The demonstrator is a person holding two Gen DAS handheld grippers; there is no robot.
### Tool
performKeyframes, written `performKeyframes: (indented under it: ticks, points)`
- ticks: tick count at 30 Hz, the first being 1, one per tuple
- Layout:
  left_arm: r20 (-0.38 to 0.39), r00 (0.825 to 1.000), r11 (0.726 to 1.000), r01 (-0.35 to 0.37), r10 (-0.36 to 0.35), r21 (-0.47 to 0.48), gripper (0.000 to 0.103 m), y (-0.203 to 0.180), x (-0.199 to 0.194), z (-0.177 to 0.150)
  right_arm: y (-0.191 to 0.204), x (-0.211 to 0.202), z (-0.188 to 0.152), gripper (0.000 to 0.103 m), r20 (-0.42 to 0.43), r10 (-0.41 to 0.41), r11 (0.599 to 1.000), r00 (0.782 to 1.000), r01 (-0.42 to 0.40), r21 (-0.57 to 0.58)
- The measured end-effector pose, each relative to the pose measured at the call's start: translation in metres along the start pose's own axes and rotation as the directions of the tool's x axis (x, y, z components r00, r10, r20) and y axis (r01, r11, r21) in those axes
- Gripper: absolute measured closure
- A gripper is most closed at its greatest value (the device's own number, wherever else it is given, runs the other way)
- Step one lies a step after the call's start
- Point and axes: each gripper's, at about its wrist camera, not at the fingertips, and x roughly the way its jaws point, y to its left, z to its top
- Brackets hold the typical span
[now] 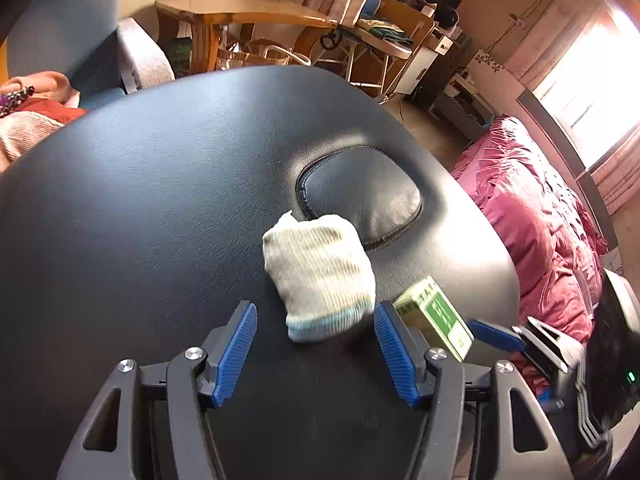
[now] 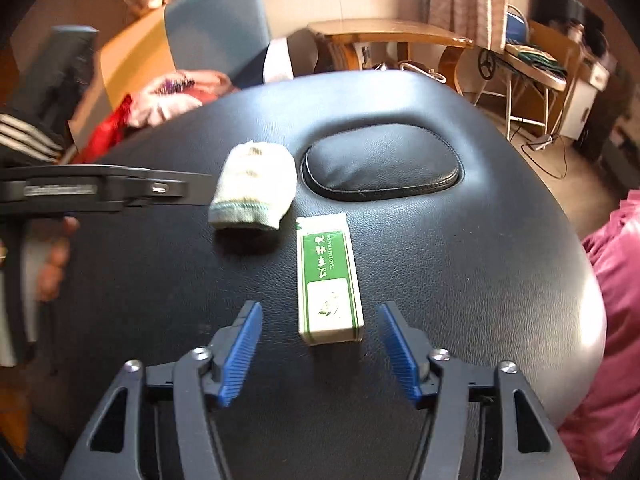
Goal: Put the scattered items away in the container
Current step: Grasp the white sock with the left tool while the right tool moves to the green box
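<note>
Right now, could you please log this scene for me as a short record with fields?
surface: black padded table with an inset cushion
items: rolled white sock; green and white box
layout: sock and box lie side by side, box to the sock's right in the right wrist view
left gripper: open, near end of sock between its fingers, pads not pressing
right gripper: open, near end of box between its fingers, untouched
container: not in view

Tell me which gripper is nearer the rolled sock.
Left. The left gripper is open right at the rolled sock; the right gripper is open at the green box beside it.
</note>
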Motion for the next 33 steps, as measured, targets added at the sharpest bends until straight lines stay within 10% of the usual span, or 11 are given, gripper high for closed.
performKeyframes:
  ticks: [16,30,33]
  points:
    - [-0.02,1.0,1.0,0.013,-0.013,-0.019,0.042,-0.012,0.047,0.022,-0.021,-0.009,0.007,0.04,0.101,0.001,0.986,0.995,-0.018,0.164]
    - [0.039,0.996,0.993,-0.077,0.081,-0.095,0.047,0.023,-0.016,-0.043,-0.003,0.015,0.024,0.032,0.059,0.028,0.994,0.998,-0.034,0.103]
    - [0.061,0.991,0.986,-0.113,0.122,-0.125,0.047,0.04,-0.039,-0.068,0.005,0.025,0.025,0.056,0.024,-0.023,0.997,0.999,0.021,0.081]
